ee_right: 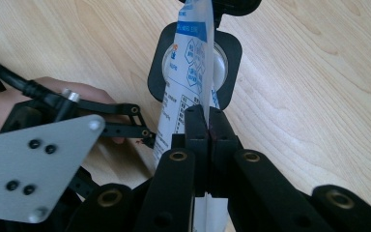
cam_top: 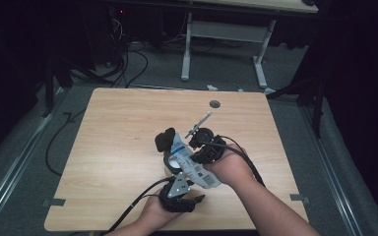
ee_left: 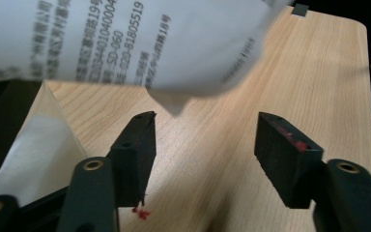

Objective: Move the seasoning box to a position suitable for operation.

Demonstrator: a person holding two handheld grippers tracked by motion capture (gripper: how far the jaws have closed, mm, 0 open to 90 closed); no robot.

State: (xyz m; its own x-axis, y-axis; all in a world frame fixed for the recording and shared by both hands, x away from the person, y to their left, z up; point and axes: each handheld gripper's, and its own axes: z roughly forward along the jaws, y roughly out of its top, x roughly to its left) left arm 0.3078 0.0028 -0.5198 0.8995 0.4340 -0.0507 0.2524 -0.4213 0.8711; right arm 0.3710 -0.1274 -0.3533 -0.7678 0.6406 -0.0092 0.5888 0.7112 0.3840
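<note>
The right tongs (ee_right: 207, 128) are clamped on the lower edge of a white printed pouch (ee_right: 189, 67), holding it on edge above the wooden surface (cam_top: 123, 132). Just past the pouch's far end sits a round clear dish in a black holder (ee_right: 232, 55), so the work looks like emptying the pouch into that dish. The left tongs (ee_left: 205, 137) stand apart with nothing between them; the pouch's corner hangs just above and beyond their tips. With one grip at a thin edge carrying the whole pouch, the film could slide out of the pads or fold over and sag, spilling beside the dish. If the left tongs close now they may catch air or pinch the wrong corner, twisting the pouch away from the dish
</note>
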